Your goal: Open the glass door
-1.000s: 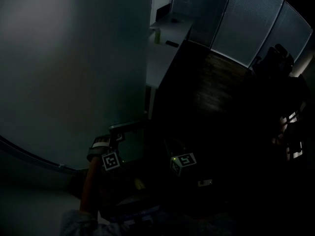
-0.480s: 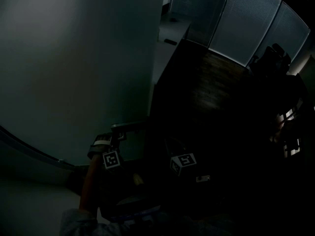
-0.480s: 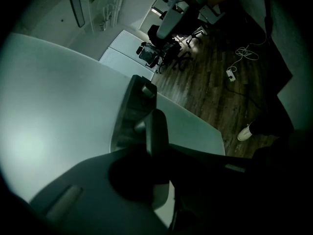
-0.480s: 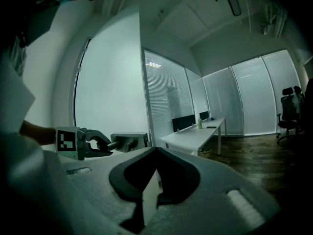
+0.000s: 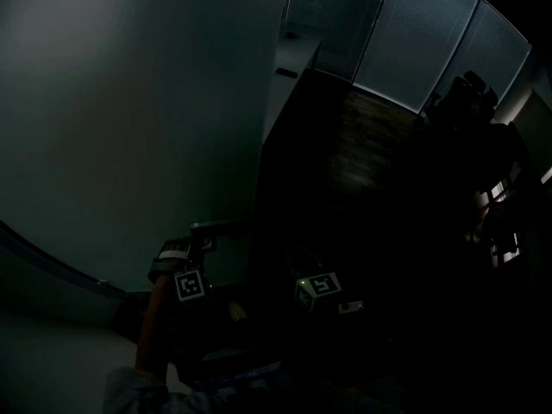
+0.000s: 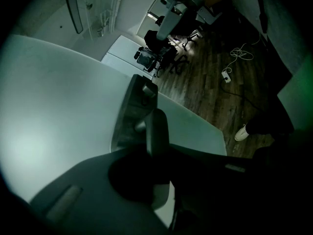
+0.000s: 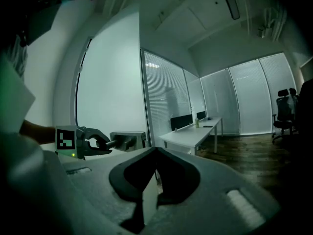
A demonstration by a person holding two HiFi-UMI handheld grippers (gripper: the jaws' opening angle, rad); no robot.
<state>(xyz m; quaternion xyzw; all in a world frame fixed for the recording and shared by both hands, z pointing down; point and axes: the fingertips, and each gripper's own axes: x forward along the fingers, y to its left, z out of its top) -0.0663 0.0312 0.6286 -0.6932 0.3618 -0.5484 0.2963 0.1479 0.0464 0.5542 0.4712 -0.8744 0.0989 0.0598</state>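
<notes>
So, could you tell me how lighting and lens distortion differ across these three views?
Head view: very dim, lower right almost black, only the pale frosted glass door reads clearly. Left gripper view: fisheye with black vignetted corners, glow on the door, grey metal door handle legible. Right gripper view: brightest, window frames bowed, green tint at left edge.

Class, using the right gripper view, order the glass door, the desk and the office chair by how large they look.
1. glass door
2. desk
3. office chair, which stands farthest away, so its true size is unsure.
</notes>
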